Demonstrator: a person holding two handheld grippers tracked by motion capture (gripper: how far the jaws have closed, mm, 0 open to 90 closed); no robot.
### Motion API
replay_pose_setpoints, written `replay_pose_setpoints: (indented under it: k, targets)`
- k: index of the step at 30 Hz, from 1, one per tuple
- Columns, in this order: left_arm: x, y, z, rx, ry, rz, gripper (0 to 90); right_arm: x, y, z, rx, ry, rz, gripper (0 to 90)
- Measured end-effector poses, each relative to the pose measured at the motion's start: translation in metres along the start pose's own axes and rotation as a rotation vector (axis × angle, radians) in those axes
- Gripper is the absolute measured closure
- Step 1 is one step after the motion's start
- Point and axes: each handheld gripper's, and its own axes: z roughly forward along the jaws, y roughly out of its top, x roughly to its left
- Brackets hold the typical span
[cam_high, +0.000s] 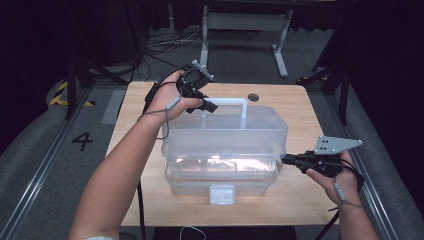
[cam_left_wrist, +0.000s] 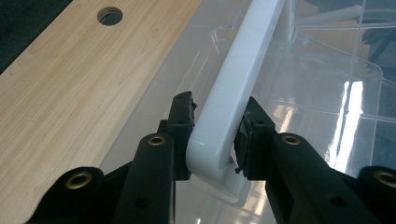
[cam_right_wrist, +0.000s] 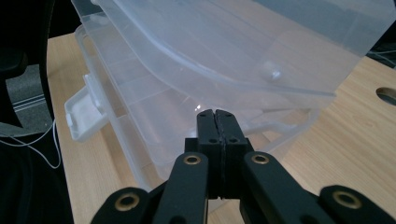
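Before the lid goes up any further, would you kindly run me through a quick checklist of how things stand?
1. Left gripper closed on the white handle: ok, both pads touch it.
2. Grip placement: not ok, it sits at the handle's end, off centre.
3. Front latch released: ok, it hangs open.
4. Lid raised off the clear storage box: ok, a gap shows at the right.
5. Right gripper bracing the box: cannot tell, its jaws are shut at the box's side, contact unclear.
6. Table space around: ok.

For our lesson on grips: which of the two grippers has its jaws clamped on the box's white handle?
The left gripper: its jaws pinch the white handle from both sides. The right gripper has its jaws pressed together, empty, at the clear box's side.
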Motion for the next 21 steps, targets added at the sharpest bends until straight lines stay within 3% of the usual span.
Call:
replay_pose_setpoints:
  k: [8, 9, 11, 14, 17, 21]
  targets:
    - [-0.003, -0.002, -0.003, -0.019, -0.003, -0.003, 66.9, 0.001, 0.002, 0.002, -0.002, -0.022, -0.012, 90.0]
    - [-0.003, -0.002, -0.006, -0.033, -0.003, -0.006, 66.9, 0.001, 0.002, 0.002, -0.002, -0.022, -0.012, 90.0]
    - [-0.006, -0.004, -0.014, -0.076, 0.013, 0.008, 54.1, 0.002, 0.002, 0.002, -0.006, -0.022, -0.015, 90.0]
    - [-0.012, -0.008, -0.031, -0.134, 0.009, 0.011, 51.2, 0.001, 0.003, 0.003, -0.011, -0.014, -0.012, 90.0]
    - [-0.018, -0.012, -0.042, -0.138, 0.05, 0.02, 51.1, 0.001, 0.005, 0.004, -0.009, -0.012, -0.014, 90.0]
    - [-0.025, -0.017, -0.053, -0.166, 0.061, 0.026, 51.5, 0.001, 0.007, 0.005, -0.016, -0.015, -0.01, 90.0]
